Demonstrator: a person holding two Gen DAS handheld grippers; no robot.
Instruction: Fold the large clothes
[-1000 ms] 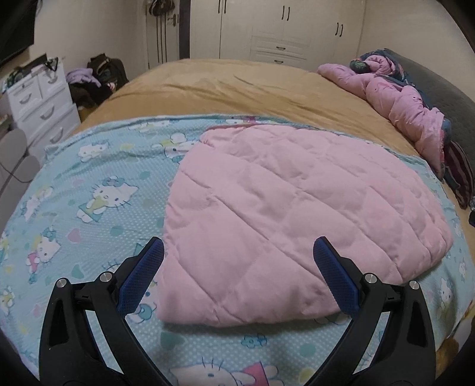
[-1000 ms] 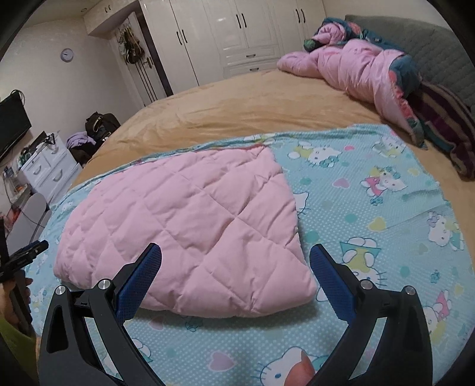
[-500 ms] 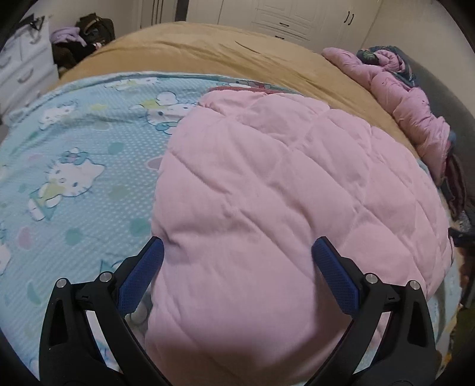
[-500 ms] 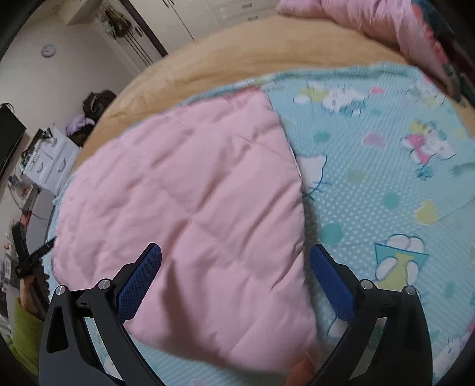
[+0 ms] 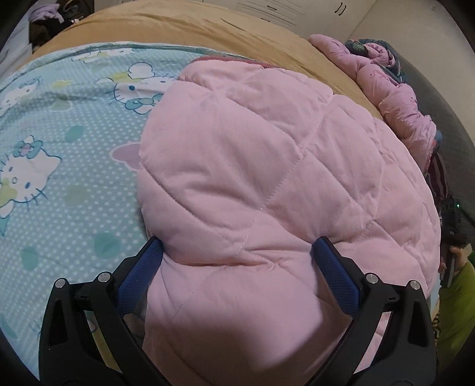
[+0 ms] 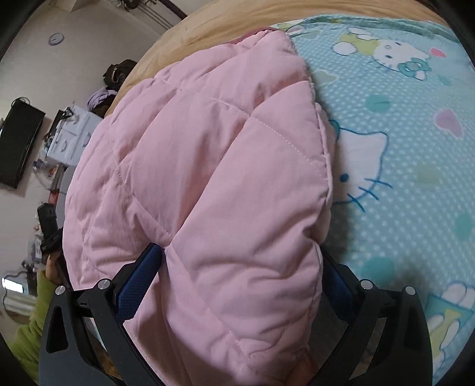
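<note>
A pink quilted padded garment (image 5: 261,166) lies folded on a blue cartoon-cat sheet (image 5: 59,148) on the bed. It also fills the right wrist view (image 6: 207,166). My left gripper (image 5: 237,249) is open, its blue pads on either side of the garment's near left corner, with the fabric bulging between them. My right gripper (image 6: 240,255) is open around the garment's near right corner; its right pad is mostly hidden behind the fabric.
A crumpled pink jacket (image 5: 394,98) lies at the far right on the tan bedspread (image 5: 207,26). The cartoon-cat sheet (image 6: 400,133) spreads right of the garment. A white dresser (image 6: 71,133) and a black TV (image 6: 17,148) stand left of the bed.
Both grippers have moved forward and down onto the garment's near edge. The near corners now sit between the open pads. The jaws' width looks unchanged.
</note>
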